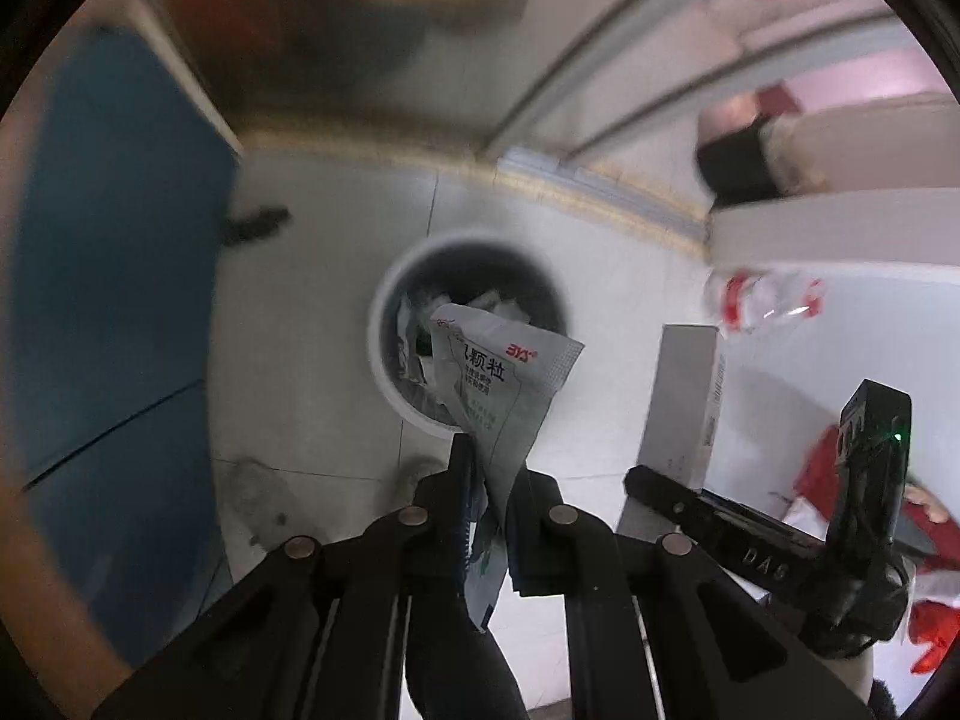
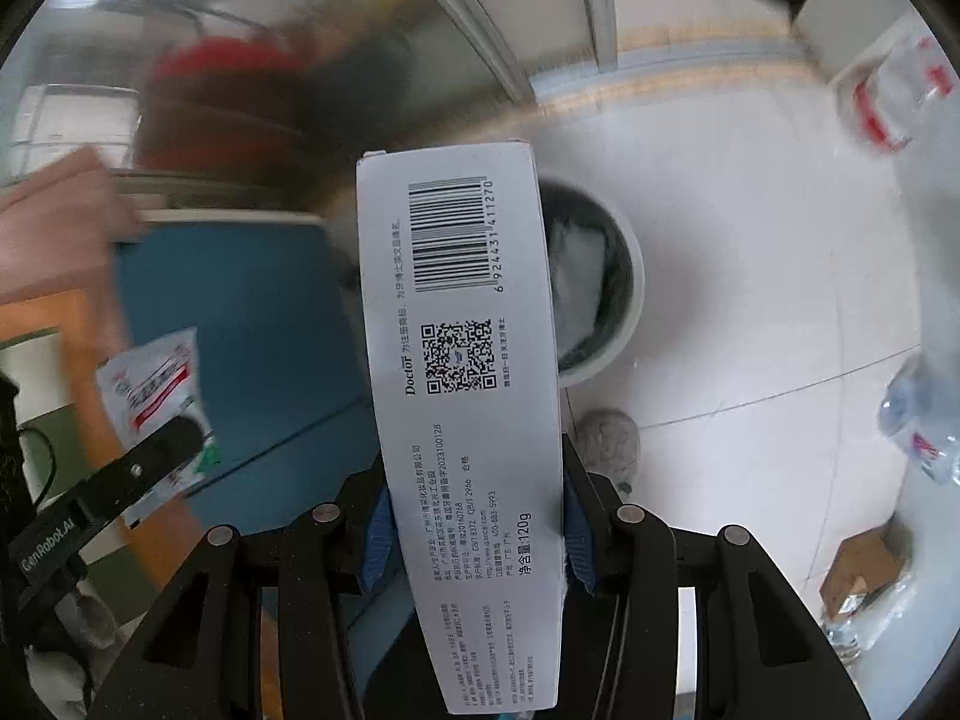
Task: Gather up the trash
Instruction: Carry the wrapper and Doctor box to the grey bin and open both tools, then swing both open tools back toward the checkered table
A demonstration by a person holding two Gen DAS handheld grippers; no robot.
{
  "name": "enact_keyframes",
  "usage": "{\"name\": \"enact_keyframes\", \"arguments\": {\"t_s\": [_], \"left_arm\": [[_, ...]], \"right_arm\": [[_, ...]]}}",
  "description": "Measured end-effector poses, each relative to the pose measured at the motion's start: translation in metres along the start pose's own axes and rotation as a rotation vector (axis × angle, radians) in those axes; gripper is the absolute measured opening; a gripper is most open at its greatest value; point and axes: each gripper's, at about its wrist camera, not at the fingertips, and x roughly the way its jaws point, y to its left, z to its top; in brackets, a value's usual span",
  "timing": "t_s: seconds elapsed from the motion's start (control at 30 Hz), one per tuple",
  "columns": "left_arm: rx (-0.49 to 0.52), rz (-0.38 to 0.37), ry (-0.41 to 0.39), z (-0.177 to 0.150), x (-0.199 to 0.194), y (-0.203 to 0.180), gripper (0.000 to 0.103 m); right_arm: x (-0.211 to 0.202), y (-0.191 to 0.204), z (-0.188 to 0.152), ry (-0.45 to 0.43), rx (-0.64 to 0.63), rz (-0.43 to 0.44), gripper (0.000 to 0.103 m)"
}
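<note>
**Both grippers loaded, hanging over the bin**

Left gripper (image 1: 489,480) points down toward the round white waste bin (image 1: 384,360) on the pale tiled floor (image 1: 312,228), jaws pinched on a crumpled grey-white foil sachet with printed characters (image 1: 501,384); the sachet's top overlaps the bin's mouth in this view. Right gripper (image 2: 474,516) is angled the same way, blue pads (image 2: 375,540) clamped on both sides of a long white cardboard box with a barcode and QR code (image 2: 462,360). Bin already has paper scraps inside. A blue cabinet (image 1: 114,300) stands beside it.
</note>
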Motion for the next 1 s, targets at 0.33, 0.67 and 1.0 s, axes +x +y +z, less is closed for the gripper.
{"name": "enact_keyframes", "arguments": {"t_s": [0.33,0.67,1.0], "left_arm": [[0.056,0.081,0.080,0.061,0.155,-0.007,0.063],[0.032,0.230,-0.042,0.046,0.131,0.010,0.098],[0.091,0.372,-0.154,0.001,0.073,-0.002,0.098]], "right_arm": [[0.158,-0.068,0.076,0.183,0.049,0.058,0.052],[0.116,-0.078,0.069,0.015,-0.002,-0.076,0.103],[0.051,-0.052,0.028,-0.159,-0.084,-0.289,0.103]]}}
